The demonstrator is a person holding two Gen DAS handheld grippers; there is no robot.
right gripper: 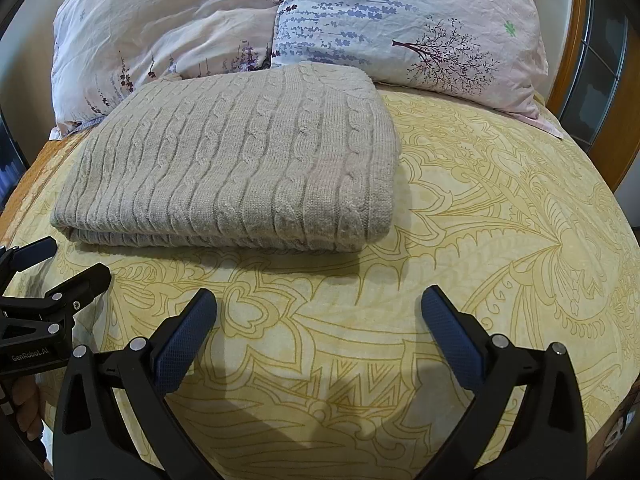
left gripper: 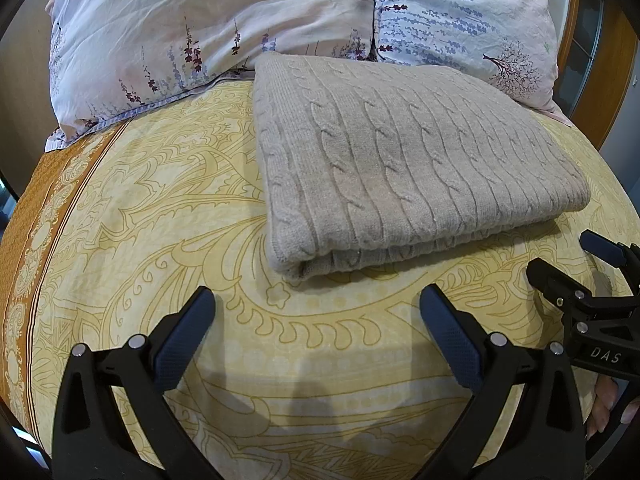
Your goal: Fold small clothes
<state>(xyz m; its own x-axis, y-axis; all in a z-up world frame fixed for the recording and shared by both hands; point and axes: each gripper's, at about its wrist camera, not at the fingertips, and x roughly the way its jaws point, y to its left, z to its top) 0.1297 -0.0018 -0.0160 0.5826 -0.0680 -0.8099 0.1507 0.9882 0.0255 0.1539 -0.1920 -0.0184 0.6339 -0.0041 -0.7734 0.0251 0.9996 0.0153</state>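
Observation:
A beige cable-knit sweater [left gripper: 404, 160] lies folded into a neat rectangle on the yellow patterned bedspread [left gripper: 160, 216]. In the right wrist view the same sweater [right gripper: 240, 164] sits left of centre, its folded edge facing me. My left gripper [left gripper: 318, 300] hovers open over bare bedspread, a little short of the sweater's near edge, with nothing between its fingers. My right gripper [right gripper: 319, 300] is open too, empty, in front of the sweater's right corner. Each gripper shows at the side of the other's view: the right one [left gripper: 568, 268], the left one [right gripper: 64, 264].
Two floral pillows [left gripper: 224, 32] [right gripper: 400, 28] lie against the headboard just behind the sweater. A wooden bed frame [right gripper: 568, 60] curves along the right side. An orange border [left gripper: 36, 208] runs down the bedspread's left edge. A hand [left gripper: 608, 404] holds the right gripper's handle.

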